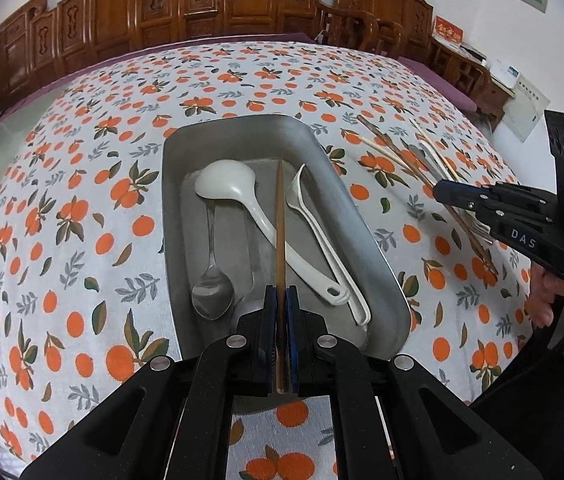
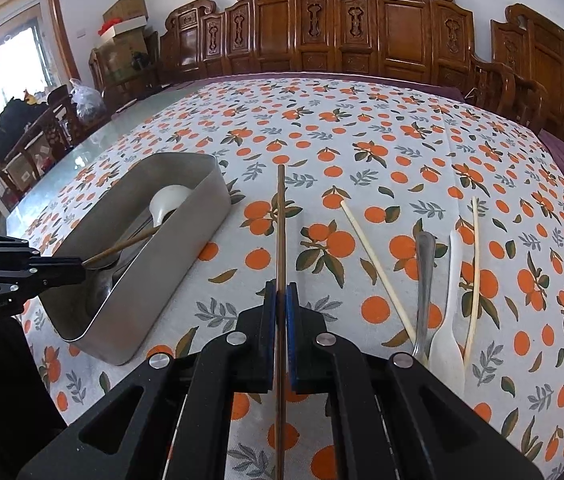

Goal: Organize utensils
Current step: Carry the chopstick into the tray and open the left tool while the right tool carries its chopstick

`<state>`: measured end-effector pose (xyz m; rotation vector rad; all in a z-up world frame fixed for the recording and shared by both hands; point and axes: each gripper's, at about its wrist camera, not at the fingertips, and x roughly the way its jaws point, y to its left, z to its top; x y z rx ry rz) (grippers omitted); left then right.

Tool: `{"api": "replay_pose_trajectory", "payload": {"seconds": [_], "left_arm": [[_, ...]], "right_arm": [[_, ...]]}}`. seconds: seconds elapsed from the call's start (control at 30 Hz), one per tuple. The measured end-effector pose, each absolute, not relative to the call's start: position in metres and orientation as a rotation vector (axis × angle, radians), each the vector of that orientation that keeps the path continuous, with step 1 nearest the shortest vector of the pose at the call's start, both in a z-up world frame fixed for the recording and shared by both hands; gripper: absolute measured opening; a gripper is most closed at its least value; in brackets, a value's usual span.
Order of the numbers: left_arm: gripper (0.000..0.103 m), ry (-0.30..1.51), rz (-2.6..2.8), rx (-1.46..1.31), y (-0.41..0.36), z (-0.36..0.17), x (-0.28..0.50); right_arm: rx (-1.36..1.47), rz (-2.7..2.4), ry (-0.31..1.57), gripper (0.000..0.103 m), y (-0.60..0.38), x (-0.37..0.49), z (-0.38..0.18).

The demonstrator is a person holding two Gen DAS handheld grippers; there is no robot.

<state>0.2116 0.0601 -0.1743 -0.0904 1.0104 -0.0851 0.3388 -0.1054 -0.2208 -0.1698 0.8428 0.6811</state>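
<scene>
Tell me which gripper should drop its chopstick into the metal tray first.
Left. The left gripper already holds its brown chopstick over the metal tray; the right gripper is beside it.

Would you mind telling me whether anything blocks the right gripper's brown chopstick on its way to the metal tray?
Nothing visible does. The right gripper holds its brown chopstick over bare tablecloth, beside the metal tray. The left gripper, though, holds another chopstick over the open tray.
</scene>
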Motion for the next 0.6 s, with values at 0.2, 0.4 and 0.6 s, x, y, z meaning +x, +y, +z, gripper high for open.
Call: {"api": "replay_pose_trajectory", "payload": {"seconds": [0.2,0.4,0.6], "left_arm": [[0.004,0.995,-0.069,-0.094,0.062,-0.172,0.214],[0.008,0.963,-0.054,-0.112,0.069,-0.164,0.214],[0.009,0.907,-0.044,-0.147,0.080,-0.150,0.212]], "right_arm": [[-0.159,0.684,0.847,0.006,-0.105,0.337,-0.221],[-0.131,0.698,0.845,0.006,-0.101,0.334,-0.215],[-0.082,0.730,0.825,0.006,-0.092,0.327,-0.197]]}}
